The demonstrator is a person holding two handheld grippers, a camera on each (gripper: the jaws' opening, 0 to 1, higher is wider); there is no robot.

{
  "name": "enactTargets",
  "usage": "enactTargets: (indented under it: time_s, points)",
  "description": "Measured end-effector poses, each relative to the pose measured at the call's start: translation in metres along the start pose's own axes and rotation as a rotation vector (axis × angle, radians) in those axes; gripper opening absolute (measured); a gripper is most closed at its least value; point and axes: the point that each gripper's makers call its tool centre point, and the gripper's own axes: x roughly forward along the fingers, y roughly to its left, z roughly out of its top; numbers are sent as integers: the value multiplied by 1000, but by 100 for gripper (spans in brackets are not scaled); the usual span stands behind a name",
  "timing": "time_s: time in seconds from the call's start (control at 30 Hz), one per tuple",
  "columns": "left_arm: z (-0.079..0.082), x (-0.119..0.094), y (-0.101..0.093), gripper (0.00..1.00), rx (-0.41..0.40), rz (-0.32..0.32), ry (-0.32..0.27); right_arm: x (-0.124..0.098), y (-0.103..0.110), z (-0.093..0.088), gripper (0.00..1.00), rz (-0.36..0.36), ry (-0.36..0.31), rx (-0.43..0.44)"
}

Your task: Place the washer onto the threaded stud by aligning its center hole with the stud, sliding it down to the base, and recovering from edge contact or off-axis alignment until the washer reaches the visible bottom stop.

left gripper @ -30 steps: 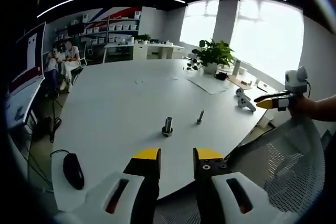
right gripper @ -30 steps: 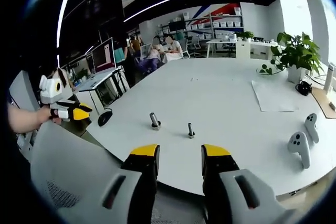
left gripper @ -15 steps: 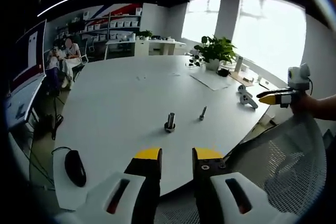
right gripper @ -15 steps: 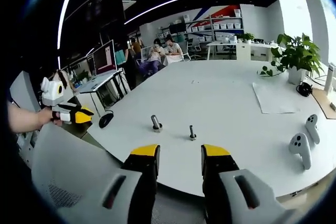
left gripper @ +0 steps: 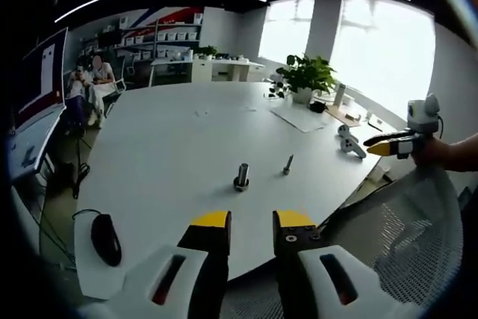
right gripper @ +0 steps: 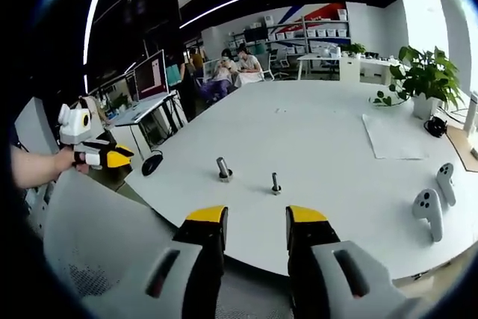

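Note:
Two small metal pieces stand upright near the front of the white table [left gripper: 172, 140]. One is a thicker post with a wider ring at its base [left gripper: 241, 177], [right gripper: 222, 169]. The other is a thin stud [left gripper: 287, 163], [right gripper: 275, 182] just to its right. At this size I can't tell whether the ring is a washer. My left gripper [left gripper: 252, 222] hangs off the table's near edge, open, with nothing between its yellow tips. My right gripper [right gripper: 256, 218] is also open and holds nothing. Each shows in the other's view, held by a hand: right gripper [left gripper: 373, 146], left gripper [right gripper: 125, 158].
A black mouse [left gripper: 105, 238] lies on a pad at the table's left corner. Two white game controllers [right gripper: 428, 211] and a sheet of paper [right gripper: 388, 138] lie to the right, near a potted plant [right gripper: 422, 72]. A mesh chair back [left gripper: 407, 237] sits between the grippers. People sit far behind.
Both views have drifted slightly with the hands. The post and the stud have stayed put, and both grippers are as open as before.

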Motion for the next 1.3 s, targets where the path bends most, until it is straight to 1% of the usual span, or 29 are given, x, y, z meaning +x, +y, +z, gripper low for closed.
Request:
enactTargets:
  time_s: [0.07, 0.17, 0.33, 0.5, 0.57, 0.73, 0.83, 1.03, 1.1, 1.2, 1.3]
  points:
    - [-1, 1, 0, 20, 3, -4, 3, 0, 0, 0, 33, 1, 2, -1]
    - [-3, 3, -3, 20, 17, -13, 27, 1, 0, 0, 33, 6, 5, -6]
    - [-5, 3, -4, 20, 15, -18, 32, -1, -1, 1, 33, -3, -10, 1]
    - [-6, 4, -5, 20, 21, -25, 46, 0, -1, 2, 33, 0, -3, 4]
    - [-6, 4, -5, 19, 18, -23, 43, 1, 0, 1, 33, 3, 2, -5]
    - [-1, 2, -4, 19, 7, -22, 13, 1, 0, 0, 33, 0, 3, 1]
    - [-4, 4, -3, 19, 5, -25, 23, 1, 0, -1, 33, 2, 10, -1]
    - [-5, 5, -6, 19, 18, -29, 36, 0, -1, 0, 33, 4, 1, 6]
    - [-4, 4, -5, 19, 16, -27, 31, 1, 1, -2, 33, 8, 11, 2]
    - [-1, 2, -1, 19, 4, -13, 5, 0, 0, -1, 33, 4, 6, -4]
    - [-1, 3, -3, 19, 7, -20, 7, 0, 0, -3, 33, 7, 14, 11]
